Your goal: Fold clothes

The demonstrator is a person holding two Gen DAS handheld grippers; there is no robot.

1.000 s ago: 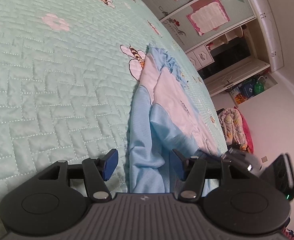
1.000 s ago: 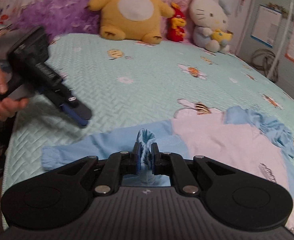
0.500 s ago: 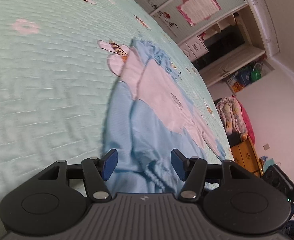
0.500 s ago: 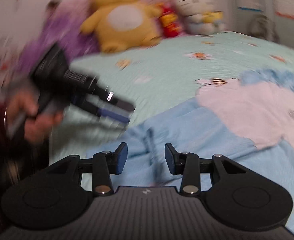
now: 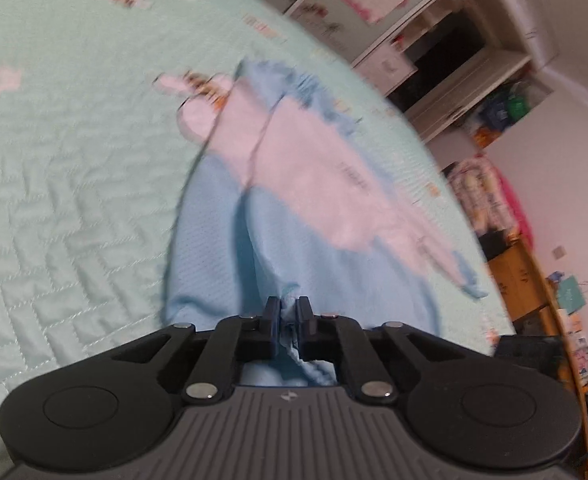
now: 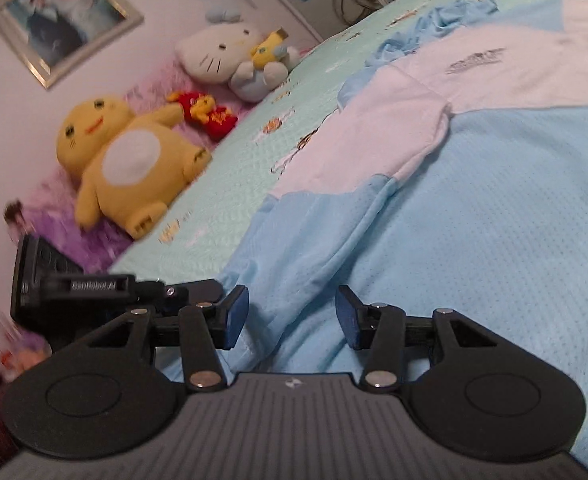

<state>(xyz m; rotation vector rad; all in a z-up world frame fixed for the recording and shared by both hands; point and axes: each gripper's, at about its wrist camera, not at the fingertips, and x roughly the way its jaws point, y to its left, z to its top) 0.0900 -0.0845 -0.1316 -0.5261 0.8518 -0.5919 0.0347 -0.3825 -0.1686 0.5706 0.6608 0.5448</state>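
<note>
Across the middle of the left wrist view we see the garment [image 5: 314, 208], a light blue and white top, lying on the mint green quilted bedspread [image 5: 73, 184] and running from the lower centre of the frame up toward the upper middle, where its blue collar is rumpled. At the lower centre our left gripper [image 5: 288, 312] has its fingers pressed together on a small bunch of the blue fabric at the garment's near edge, and a fold of cloth sags beneath them. This view is blurred, so we cannot make out finer creases. On the right wrist view the garment [image 6: 474, 200] fills the right half of the frame, blue mesh cloth below and white panels above, with a sleeve lying along its left side. Our right gripper [image 6: 291, 316] sits low over the blue cloth with its blue-padded fingers spread wide apart, holding nothing. At the left edge of that frame we see the black body of the left gripper [image 6: 93, 284]. Farther up the bed, toward the upper left, sit a yellow plush toy [image 6: 125, 160], a small red plush toy [image 6: 205, 114] and a white cat plush toy [image 6: 229, 56] on a purple pillow [image 6: 77, 236], with a framed picture [image 6: 63, 16] on the wall above.
</note>
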